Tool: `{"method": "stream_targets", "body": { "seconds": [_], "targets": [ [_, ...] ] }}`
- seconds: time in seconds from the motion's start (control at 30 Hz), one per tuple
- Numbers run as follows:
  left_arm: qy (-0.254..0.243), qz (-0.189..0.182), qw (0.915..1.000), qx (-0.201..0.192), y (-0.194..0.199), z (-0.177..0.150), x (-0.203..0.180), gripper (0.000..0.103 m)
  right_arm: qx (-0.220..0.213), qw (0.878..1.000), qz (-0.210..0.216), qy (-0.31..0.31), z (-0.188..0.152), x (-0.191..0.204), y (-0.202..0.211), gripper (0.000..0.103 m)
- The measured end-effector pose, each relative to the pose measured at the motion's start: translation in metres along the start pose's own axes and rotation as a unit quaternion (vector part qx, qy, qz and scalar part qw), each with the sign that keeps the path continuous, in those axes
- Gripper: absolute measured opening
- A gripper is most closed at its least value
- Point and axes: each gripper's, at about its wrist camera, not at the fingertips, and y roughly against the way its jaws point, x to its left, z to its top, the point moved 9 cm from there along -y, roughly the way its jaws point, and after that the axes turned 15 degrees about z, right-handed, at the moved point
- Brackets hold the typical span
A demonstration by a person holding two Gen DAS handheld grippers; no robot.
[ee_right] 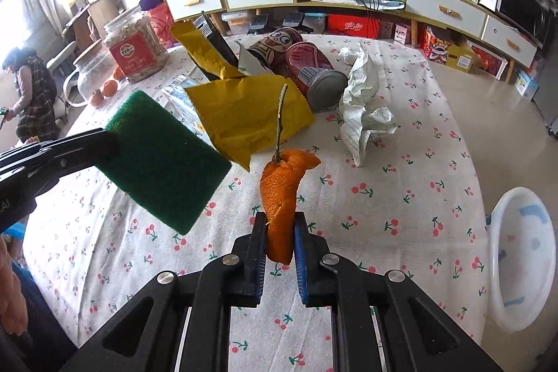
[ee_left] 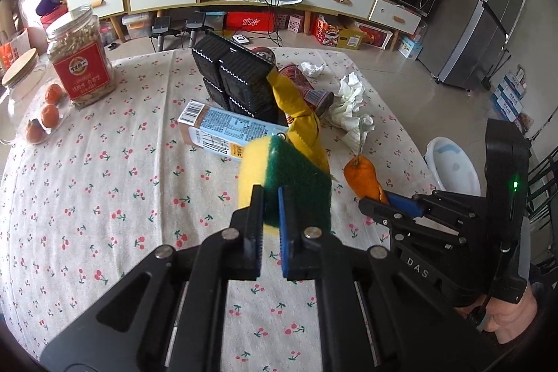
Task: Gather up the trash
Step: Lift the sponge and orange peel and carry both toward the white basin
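The left gripper is clenched on a yellow-and-green scouring sponge, held clear above the tablecloth. Beside it, the right gripper pinches a strip of orange peel by its lower end, twig upward. Beyond both lie a yellow wrapper, crumpled paper and cans; the white bin sits off to the right. The peel is thin and gripped narrowly, so a quick swing towards the bin may shake it loose.
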Motion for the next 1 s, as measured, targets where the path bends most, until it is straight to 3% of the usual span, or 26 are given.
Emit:
{"method": "stream_targets", "body": {
  "seconds": [0.17, 0.5, 0.73, 1.0],
  "targets": [
    [-0.010, 0.012, 0.9997, -0.019, 0.018, -0.002, -0.001, 0.009, -0.012, 1.000, 0.003, 0.000, 0.000, 0.000, 0.014, 0.015],
    [-0.002, -0.002, 0.9989, -0.047, 0.047, 0.003, -0.018, 0.009, -0.048, 0.999, 0.005, 0.003, 0.004, -0.003, 0.052, 0.015],
    [0.030, -0.011, 0.9976, -0.061, 0.070, 0.007, -0.007, 0.009, -0.069, 0.998, 0.003, 0.002, 0.005, -0.008, 0.075, 0.015],
    [0.017, -0.023, 0.9964, -0.080, 0.076, 0.024, -0.035, 0.009, -0.097, 0.995, 0.004, 0.011, 0.011, -0.013, 0.100, 0.015]
  ]
}}
